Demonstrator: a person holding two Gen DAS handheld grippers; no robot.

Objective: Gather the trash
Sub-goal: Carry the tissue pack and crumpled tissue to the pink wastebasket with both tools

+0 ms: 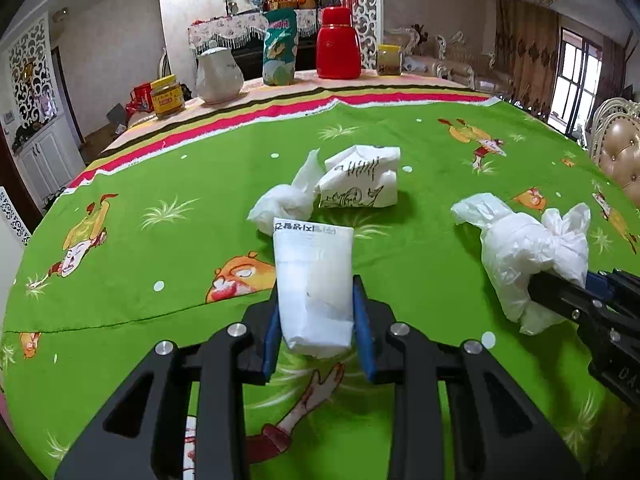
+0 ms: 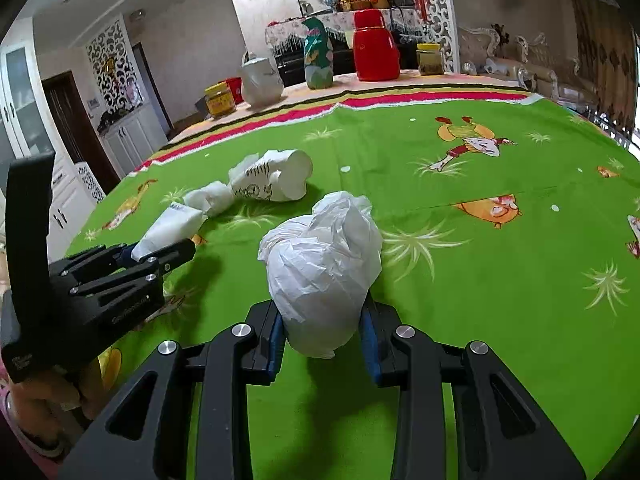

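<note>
My left gripper [image 1: 316,320] is shut on a white paper packet [image 1: 314,280] with printed characters, held just above the green tablecloth [image 1: 160,264]; it also shows in the right wrist view [image 2: 168,234]. My right gripper [image 2: 324,332] is shut on a crumpled white plastic bag [image 2: 324,272], which also shows in the left wrist view [image 1: 528,256]. A wadded tissue [image 1: 282,200] and a crushed white paper cup [image 1: 360,178] with line drawings lie on the cloth beyond the packet. They also show in the right wrist view, tissue [image 2: 210,198] and cup [image 2: 272,178].
At the table's far edge stand a yellow-lidded jar [image 1: 167,96], a white jug [image 1: 218,76], a green snack bag [image 1: 280,46], a red thermos [image 1: 338,44] and another jar [image 1: 389,60]. A padded chair [image 1: 620,152] stands at the right.
</note>
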